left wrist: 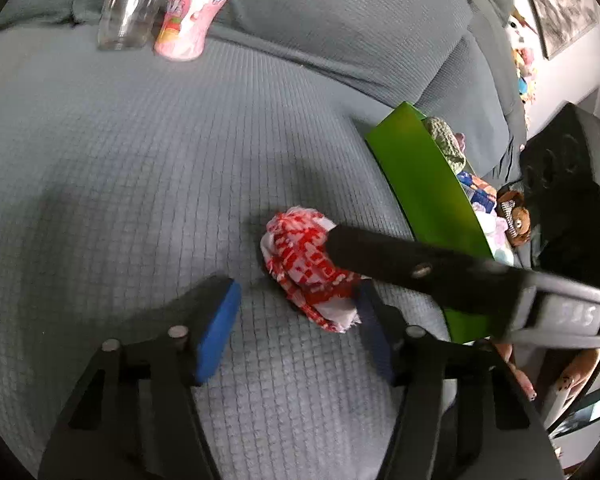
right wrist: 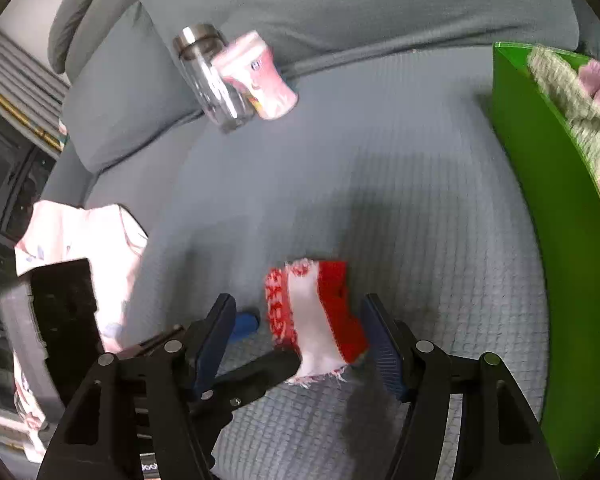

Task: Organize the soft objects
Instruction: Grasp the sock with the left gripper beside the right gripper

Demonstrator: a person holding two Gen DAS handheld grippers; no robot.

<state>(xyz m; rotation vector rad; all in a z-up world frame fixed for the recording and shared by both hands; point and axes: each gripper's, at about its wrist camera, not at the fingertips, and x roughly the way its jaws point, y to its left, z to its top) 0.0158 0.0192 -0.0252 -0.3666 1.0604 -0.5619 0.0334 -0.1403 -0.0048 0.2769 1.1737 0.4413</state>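
Observation:
A crumpled red-and-white cloth (left wrist: 308,268) lies on the grey sofa seat (left wrist: 140,160). My left gripper (left wrist: 296,332) is open, with the cloth just ahead of it and touching its right finger. My right gripper (right wrist: 300,340) is open with the same cloth (right wrist: 316,312) between its blue pads, and its finger (left wrist: 400,260) reaches in from the right in the left wrist view. A green bin (left wrist: 424,200) holding several soft toys and knits stands to the right, and it also shows in the right wrist view (right wrist: 556,240).
A clear glass jar (right wrist: 212,80) and a pink printed cup (right wrist: 260,76) lean against the sofa back cushion. The person's pink sleeve (right wrist: 92,240) and the left gripper's body show at the left of the right wrist view. Picture frames hang on the wall (left wrist: 564,8).

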